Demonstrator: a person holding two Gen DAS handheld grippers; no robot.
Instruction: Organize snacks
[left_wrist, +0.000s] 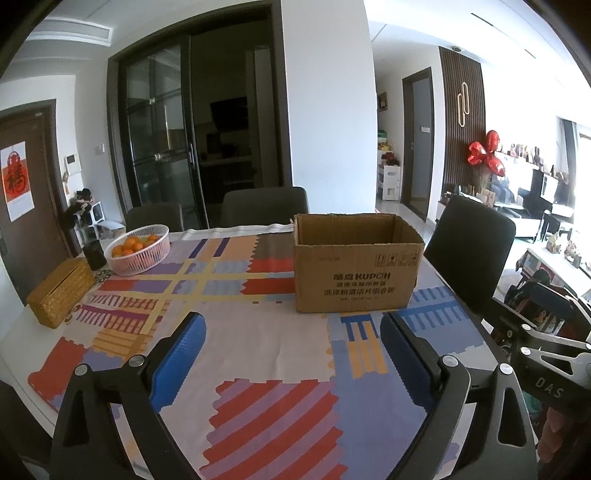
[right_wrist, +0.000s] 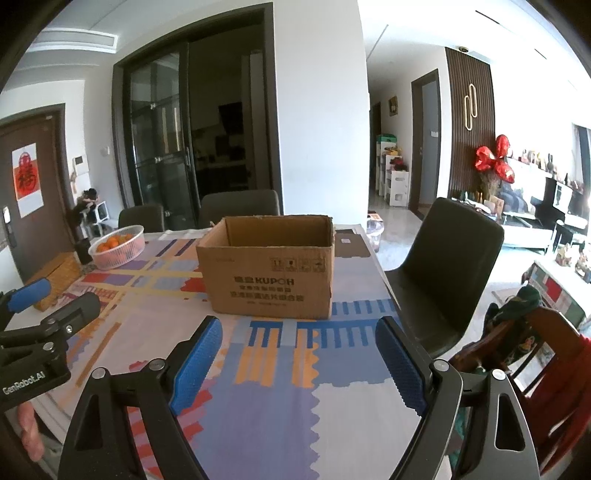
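An open brown cardboard box (left_wrist: 354, 280) (right_wrist: 269, 280) stands upright on the patterned tablecloth (left_wrist: 258, 350), toward the table's far right. What I see of its inside is bare cardboard; its floor is hidden. No snack shows in either view. My left gripper (left_wrist: 291, 325) hovers open over the cloth a little short of the box, with nothing between its blue pads. My right gripper (right_wrist: 299, 326) is open too, just in front of the box's near face, and holds nothing. The left gripper (right_wrist: 55, 299) also shows at the left edge of the right wrist view.
A white basket of oranges (left_wrist: 138, 249) sits at the far left of the table, with a dark jar (left_wrist: 95, 254) and a woven tissue box (left_wrist: 61, 295) beside it. A dark chair (right_wrist: 450, 266) stands at the table's right side; two more stand behind.
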